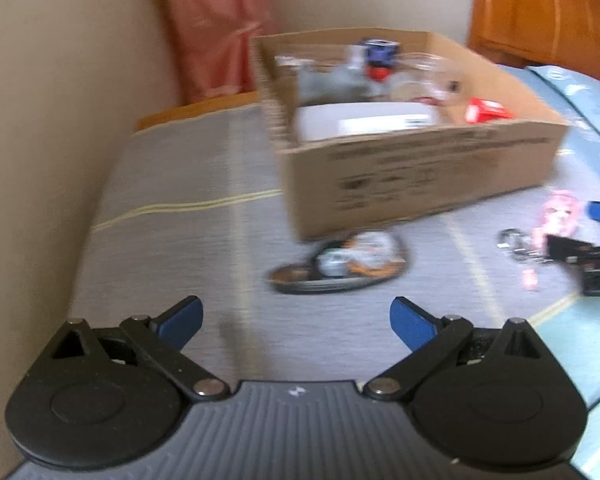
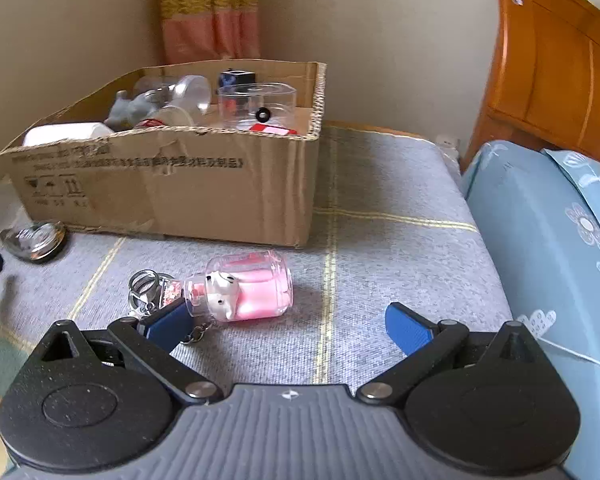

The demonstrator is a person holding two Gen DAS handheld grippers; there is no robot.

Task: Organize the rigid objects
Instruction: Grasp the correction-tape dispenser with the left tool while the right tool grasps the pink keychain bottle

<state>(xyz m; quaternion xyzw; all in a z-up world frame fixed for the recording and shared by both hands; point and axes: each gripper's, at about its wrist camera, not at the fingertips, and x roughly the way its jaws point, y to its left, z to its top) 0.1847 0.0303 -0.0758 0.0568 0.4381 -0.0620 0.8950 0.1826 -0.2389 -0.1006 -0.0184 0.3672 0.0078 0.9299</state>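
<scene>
My right gripper [image 2: 290, 326] has its blue pads spread wide with nothing between them, hovering low over the grey checked blanket [image 2: 380, 240]. Its left pad [image 2: 168, 322] overlaps the key ring end of a small keychain bottle [image 2: 246, 292] that lies on its side on the blanket, in front of the cardboard box [image 2: 168, 196]. The bottle is clear with pink filling and a little white figure against the glass; metal rings [image 2: 142, 286] and a short chain trail from its neck.

My left gripper [image 1: 296, 320] is released too, pads wide apart and empty, above the same blanket. That view is blurred. Ahead of it, just in front of the box's near wall [image 1: 420, 176], lies a heart-shaped glass dish [image 1: 340, 262]; the right wrist view shows it off the box's front left corner.

The box stands open on the blanket, near the wall. Inside it I can make out a white rectangular item [image 2: 66, 134] at the near left corner, a grey figurine [image 2: 130, 110], several clear plastic cups or jars [image 2: 256, 104], a dark blue small box [image 2: 236, 78] at the back and something red [image 2: 270, 129] near the right wall. Right of the box, beyond the blanket's edge, are light blue bedding [image 2: 540, 240] and a wooden headboard [image 2: 556, 64].
</scene>
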